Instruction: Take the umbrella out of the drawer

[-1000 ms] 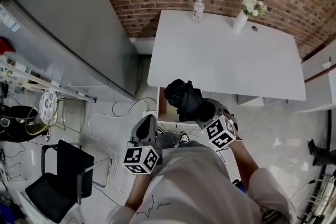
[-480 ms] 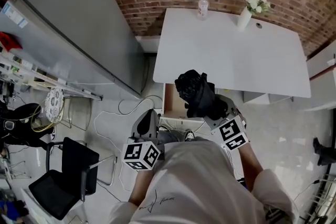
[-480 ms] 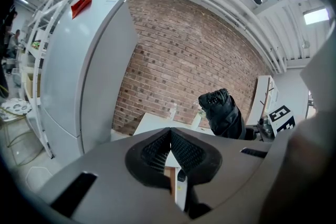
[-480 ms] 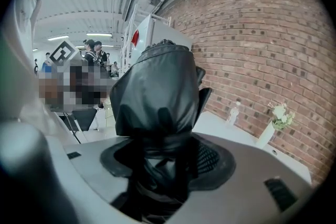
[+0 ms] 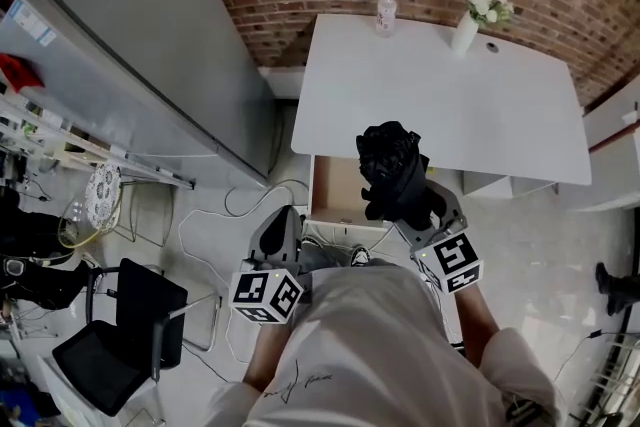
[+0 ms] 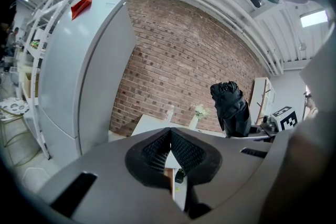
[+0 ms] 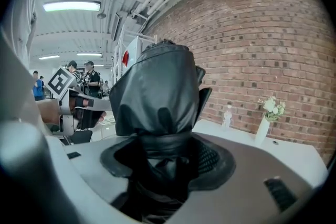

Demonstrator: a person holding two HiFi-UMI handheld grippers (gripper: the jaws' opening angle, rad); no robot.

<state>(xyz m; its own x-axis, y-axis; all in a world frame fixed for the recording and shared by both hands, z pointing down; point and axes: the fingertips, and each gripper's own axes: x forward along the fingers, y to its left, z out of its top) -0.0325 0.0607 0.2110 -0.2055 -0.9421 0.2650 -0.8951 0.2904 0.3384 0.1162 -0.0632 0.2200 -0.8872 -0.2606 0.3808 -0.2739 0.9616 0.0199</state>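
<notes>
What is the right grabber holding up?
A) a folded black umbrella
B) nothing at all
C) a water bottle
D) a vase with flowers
A: in the right gripper view, the right gripper has its jaws closed on the folded black umbrella, while the water bottle and the vase stand far back on the white table.
</notes>
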